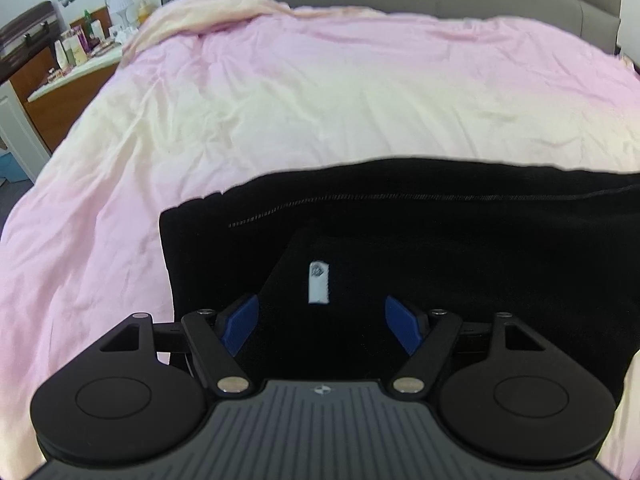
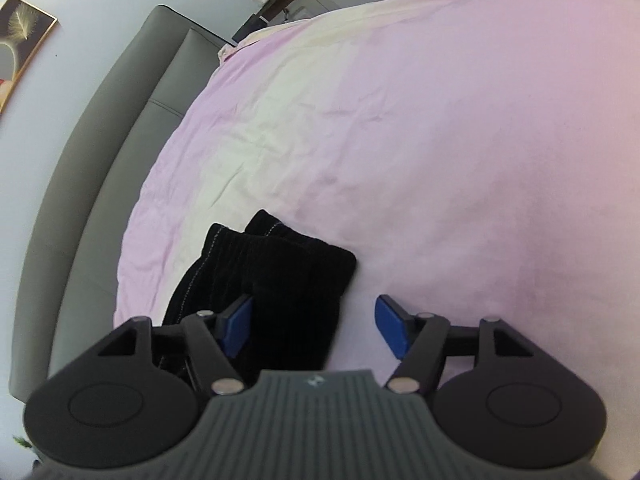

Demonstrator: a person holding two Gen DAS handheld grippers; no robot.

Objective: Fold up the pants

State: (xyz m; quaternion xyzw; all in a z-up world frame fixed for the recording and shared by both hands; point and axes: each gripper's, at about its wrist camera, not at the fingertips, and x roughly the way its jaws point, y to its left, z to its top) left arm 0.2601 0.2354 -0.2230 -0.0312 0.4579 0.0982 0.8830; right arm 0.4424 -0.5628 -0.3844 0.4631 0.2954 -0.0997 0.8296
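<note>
The black ribbed fabric pants [image 1: 400, 232] lie near the bed's [image 1: 280, 100] front edge, both the left gripper [image 1: 320, 320] and right gripper [image 2: 312, 326] with jaws apart holding nothing, so the stacked cuffs, seemingly loose, could slide apart.

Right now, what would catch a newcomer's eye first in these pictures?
The black pants lying on a wide pink bedcover, with a small white label showing at the waist. In front, the left gripper hangs open over that label. The right gripper is open too, above the leg ends near the grey headboard.
</note>
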